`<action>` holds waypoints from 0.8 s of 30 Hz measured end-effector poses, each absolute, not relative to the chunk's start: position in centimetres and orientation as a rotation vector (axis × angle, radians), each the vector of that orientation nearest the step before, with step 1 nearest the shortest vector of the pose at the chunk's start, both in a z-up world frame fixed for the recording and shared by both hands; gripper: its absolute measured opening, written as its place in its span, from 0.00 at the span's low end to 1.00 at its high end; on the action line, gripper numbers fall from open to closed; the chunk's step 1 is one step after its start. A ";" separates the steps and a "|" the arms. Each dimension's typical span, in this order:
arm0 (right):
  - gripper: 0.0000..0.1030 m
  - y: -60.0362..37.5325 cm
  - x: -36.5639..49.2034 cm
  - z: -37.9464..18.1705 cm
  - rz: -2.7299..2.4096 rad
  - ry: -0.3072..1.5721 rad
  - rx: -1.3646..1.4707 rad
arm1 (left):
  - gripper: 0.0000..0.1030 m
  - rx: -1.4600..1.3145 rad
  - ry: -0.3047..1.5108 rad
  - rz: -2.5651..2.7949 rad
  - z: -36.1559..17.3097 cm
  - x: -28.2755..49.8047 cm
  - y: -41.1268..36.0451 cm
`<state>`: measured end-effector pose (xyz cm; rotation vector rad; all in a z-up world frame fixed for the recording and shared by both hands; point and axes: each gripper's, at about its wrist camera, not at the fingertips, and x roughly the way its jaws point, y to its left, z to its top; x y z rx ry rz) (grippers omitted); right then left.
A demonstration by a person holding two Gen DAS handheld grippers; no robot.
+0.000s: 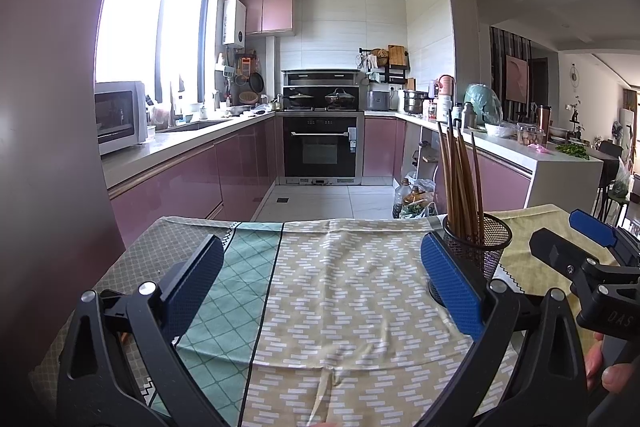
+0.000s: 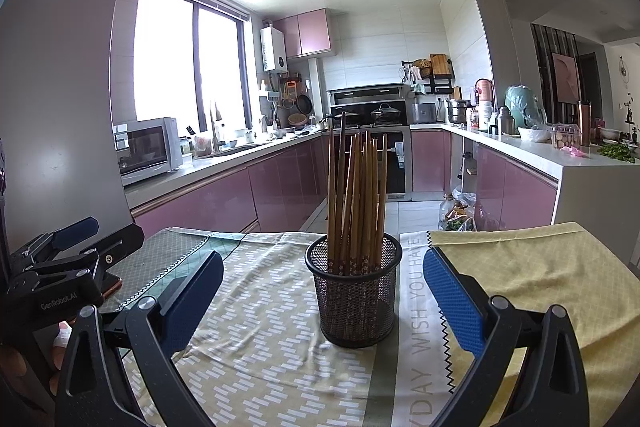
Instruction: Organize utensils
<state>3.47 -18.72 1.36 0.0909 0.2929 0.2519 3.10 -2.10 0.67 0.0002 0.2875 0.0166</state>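
A black mesh holder (image 2: 354, 293) stands upright on the patterned tablecloth (image 2: 256, 347), full of several wooden chopsticks (image 2: 356, 195). My right gripper (image 2: 322, 293) is open and empty, its blue pads wide apart on either side of the holder, a little nearer than it. My left gripper (image 1: 320, 285) is open and empty over bare cloth. The holder (image 1: 478, 247) with the chopsticks (image 1: 460, 179) stands just beyond its right pad (image 1: 450, 285). The right gripper shows in the left wrist view (image 1: 576, 243), and the left gripper shows in the right wrist view (image 2: 98, 233).
The table's far edge (image 1: 320, 221) drops to the kitchen floor. A yellow cloth (image 2: 540, 267) covers the table's right part. Pink cabinets, an oven (image 1: 320, 147) and cluttered counters stand well beyond. A pink wall (image 1: 48, 107) rises close on the left.
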 end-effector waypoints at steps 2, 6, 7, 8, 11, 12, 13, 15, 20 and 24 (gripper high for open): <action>0.94 -18.8 3.5 1.4 0.253 0.292 0.092 | 0.94 0.003 0.288 0.017 0.7 3.2 -2.1; 0.94 -18.8 3.4 1.4 0.252 0.293 0.095 | 0.95 0.002 0.288 0.017 0.7 3.1 -2.1; 0.94 -18.8 3.4 1.4 0.251 0.293 0.095 | 0.95 0.003 0.287 0.016 0.7 3.1 -2.1; 0.94 -18.8 3.4 1.4 0.251 0.294 0.094 | 0.95 0.004 0.286 0.015 0.7 3.1 -2.2; 0.94 -18.7 3.4 1.4 0.252 0.294 0.094 | 0.94 0.009 0.285 0.012 0.7 3.2 -2.2; 0.94 -18.7 3.4 1.4 0.252 0.294 0.095 | 0.94 0.011 0.284 0.012 0.6 3.1 -2.2; 0.94 -18.7 3.4 1.4 0.252 0.294 0.095 | 0.94 0.014 0.283 0.016 0.6 3.2 -2.2; 0.94 -18.7 3.4 1.4 0.253 0.294 0.094 | 0.94 0.013 0.286 0.018 0.5 3.2 -2.2; 0.94 -19.1 3.5 1.2 0.244 0.303 0.095 | 0.94 0.005 0.297 0.023 0.3 3.3 -1.9; 0.94 -20.2 4.1 0.6 0.206 0.329 0.073 | 0.95 0.005 0.324 0.017 -0.1 3.8 -1.7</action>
